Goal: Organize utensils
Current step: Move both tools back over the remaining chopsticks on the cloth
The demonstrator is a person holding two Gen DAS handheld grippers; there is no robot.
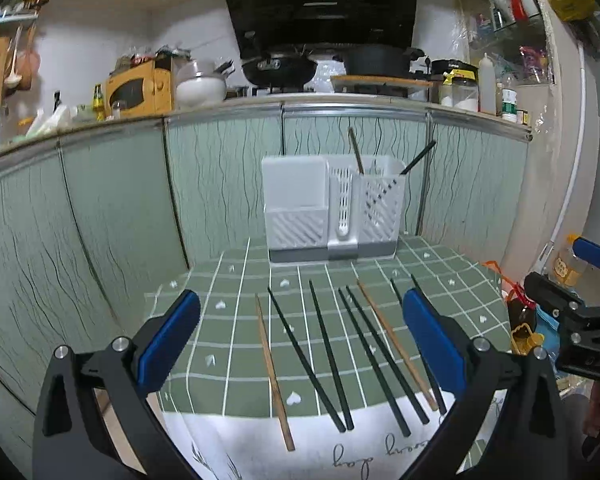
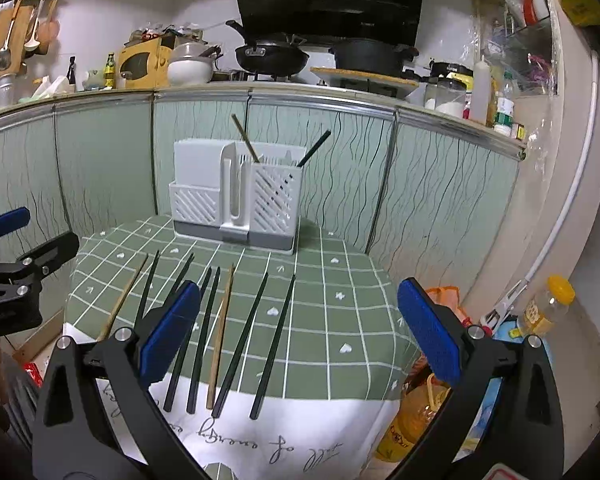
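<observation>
A white utensil holder [image 1: 334,210] stands at the back of a small table covered with a green checked cloth [image 1: 236,320]; it also shows in the right wrist view [image 2: 236,200]. One brown and one black chopstick stand in its right compartment [image 1: 380,160]. Several black chopsticks [image 1: 328,352] and two brown ones [image 1: 272,372] lie side by side on the cloth, also seen in the right wrist view [image 2: 240,340]. My left gripper [image 1: 300,344] is open and empty above them. My right gripper [image 2: 300,332] is open and empty above the table's right half.
Green cabinet doors [image 1: 120,208] rise right behind the table, with a cluttered kitchen counter [image 1: 260,96] above. A white wall and pipe [image 2: 572,200] stand to the right. Bottles and bags [image 2: 428,412] sit on the floor at the table's right.
</observation>
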